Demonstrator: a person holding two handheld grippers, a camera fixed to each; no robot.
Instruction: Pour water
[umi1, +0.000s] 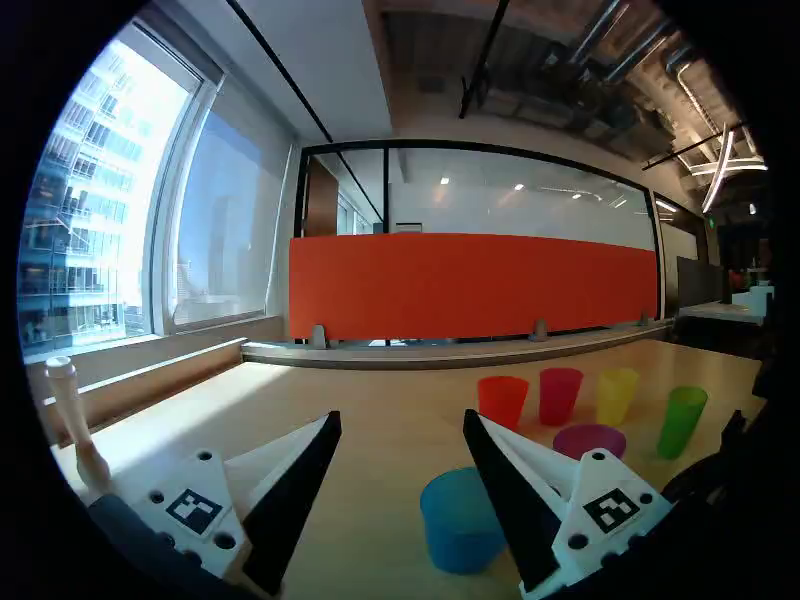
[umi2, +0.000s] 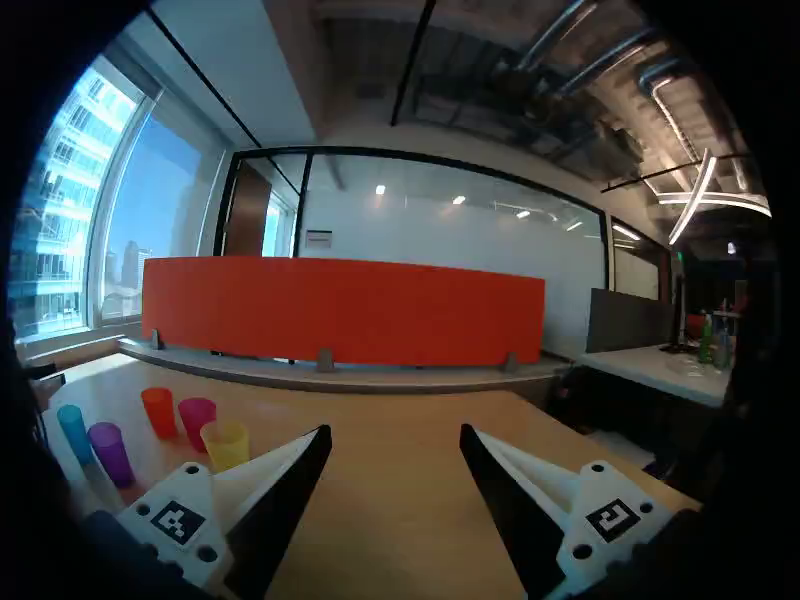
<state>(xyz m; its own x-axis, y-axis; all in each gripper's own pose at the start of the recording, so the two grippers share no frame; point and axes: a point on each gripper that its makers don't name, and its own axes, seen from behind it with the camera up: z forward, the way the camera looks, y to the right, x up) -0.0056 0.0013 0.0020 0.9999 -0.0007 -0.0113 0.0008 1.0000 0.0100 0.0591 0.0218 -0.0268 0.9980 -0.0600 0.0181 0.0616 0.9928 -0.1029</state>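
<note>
Blue plastic cup (umi1: 455, 520) is seen lower centre, on the wooden tabletop (umi1: 300, 385); judged light, stiff, slippery, best taken mid-wall. Jaws of left gripper (umi1: 400, 420) and right gripper (umi2: 395, 432) are spread, empty.

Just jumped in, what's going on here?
Nothing is held. Both grippers are open over the table. The left gripper faces a blue cup, with a red cup, pink cup, yellow cup, green cup and purple cup beyond. The right gripper faces bare tabletop, some of them off to its left. No pouring visible.
</note>
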